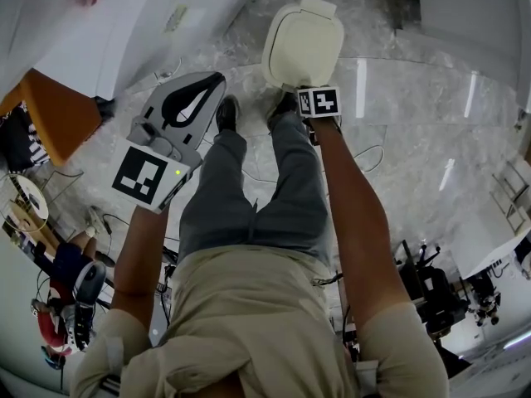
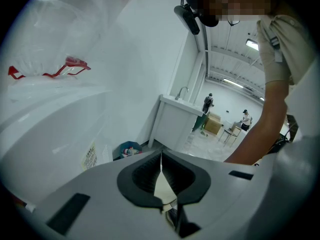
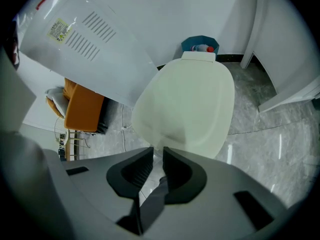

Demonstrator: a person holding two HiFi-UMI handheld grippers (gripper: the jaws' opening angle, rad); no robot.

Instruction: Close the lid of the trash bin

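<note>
The trash bin stands on the floor just ahead of the person's feet, its cream lid (image 1: 303,44) lying flat on top. In the right gripper view the lid (image 3: 187,104) fills the middle. My right gripper (image 1: 309,91) is at the lid's front rim, its jaws (image 3: 157,149) drawn to a narrow slit and pinching that rim. My left gripper (image 1: 211,85) is held up at the left, away from the bin, pointing at a white wall. Its fingertips meet in the left gripper view (image 2: 161,154), with nothing between them.
A big white cabinet (image 1: 141,23) and an orange box (image 1: 54,110) stand to the left. A small blue bin (image 3: 200,44) sits behind the trash bin by the wall. A white cabinet (image 3: 285,44) is to the right. Cables (image 1: 365,160) lie on the marble floor.
</note>
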